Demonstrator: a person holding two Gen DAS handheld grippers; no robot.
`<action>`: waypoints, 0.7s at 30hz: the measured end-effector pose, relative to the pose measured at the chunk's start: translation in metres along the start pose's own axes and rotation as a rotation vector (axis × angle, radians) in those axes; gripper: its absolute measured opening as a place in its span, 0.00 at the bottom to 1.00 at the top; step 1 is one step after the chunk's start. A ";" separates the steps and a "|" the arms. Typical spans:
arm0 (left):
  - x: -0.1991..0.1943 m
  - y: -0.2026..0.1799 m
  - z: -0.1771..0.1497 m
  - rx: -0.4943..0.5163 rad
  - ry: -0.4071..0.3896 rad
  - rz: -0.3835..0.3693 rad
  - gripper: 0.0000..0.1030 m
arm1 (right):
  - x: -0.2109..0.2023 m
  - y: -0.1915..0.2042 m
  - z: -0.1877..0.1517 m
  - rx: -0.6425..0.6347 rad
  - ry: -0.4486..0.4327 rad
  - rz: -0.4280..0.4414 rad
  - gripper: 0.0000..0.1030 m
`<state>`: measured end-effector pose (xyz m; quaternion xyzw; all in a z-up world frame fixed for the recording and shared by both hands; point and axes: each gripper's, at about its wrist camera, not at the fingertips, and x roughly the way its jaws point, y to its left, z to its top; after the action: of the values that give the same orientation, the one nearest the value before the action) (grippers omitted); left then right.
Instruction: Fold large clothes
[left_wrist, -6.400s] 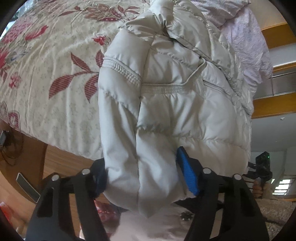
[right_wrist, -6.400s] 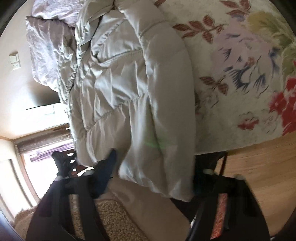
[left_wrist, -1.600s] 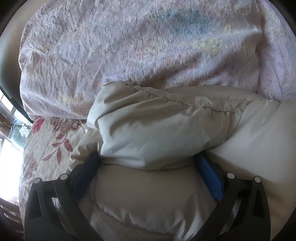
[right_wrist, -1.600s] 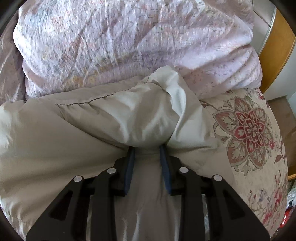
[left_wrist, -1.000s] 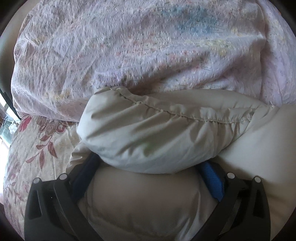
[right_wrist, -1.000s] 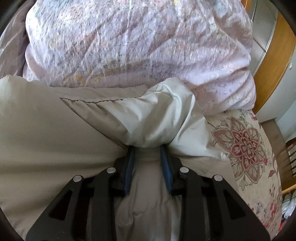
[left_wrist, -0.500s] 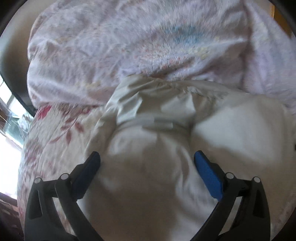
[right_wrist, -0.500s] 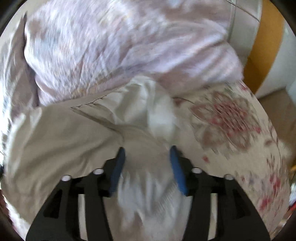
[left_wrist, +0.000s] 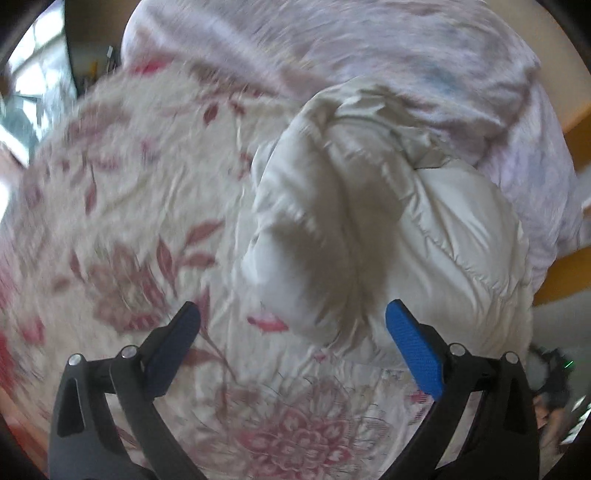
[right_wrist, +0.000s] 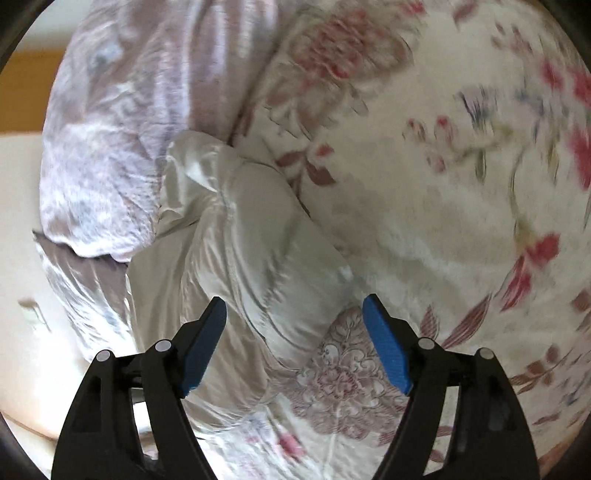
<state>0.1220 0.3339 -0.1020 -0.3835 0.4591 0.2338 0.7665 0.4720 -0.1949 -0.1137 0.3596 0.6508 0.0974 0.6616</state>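
**On the bed, the folded jacket lies let go**

Against the lilac quilt (left_wrist: 369, 55) sits my padded jacket (left_wrist: 369, 229), doubled over on the flowered bedspread (left_wrist: 129, 206). My left gripper (left_wrist: 291, 325) stands wide apart, empty. My right gripper (right_wrist: 293, 317) has just been opening, nothing between its pads, so the fold rests undisturbed.

I have let go of the puffy jacket (left_wrist: 388, 229): my right gripper (right_wrist: 295, 325), clamped on a fold a second ago, has just been opening its jaws, and nothing is pinched between them now. My left gripper (left_wrist: 291, 332) has pulled back toward six o'clock, its jaws over the floral bedspread (left_wrist: 129, 221) with the jacket at twelve.
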 end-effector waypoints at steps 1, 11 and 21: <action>0.002 0.002 -0.003 -0.028 0.010 -0.017 0.96 | 0.003 -0.003 -0.001 0.016 0.003 0.013 0.75; 0.043 0.021 -0.005 -0.305 0.054 -0.164 0.81 | 0.014 -0.007 0.002 0.087 0.010 0.068 0.75; 0.049 0.028 -0.008 -0.448 -0.013 -0.260 0.55 | 0.026 -0.003 -0.006 0.180 -0.037 0.151 0.45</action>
<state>0.1205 0.3446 -0.1577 -0.5981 0.3375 0.2317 0.6890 0.4686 -0.1792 -0.1358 0.4671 0.6157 0.0816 0.6294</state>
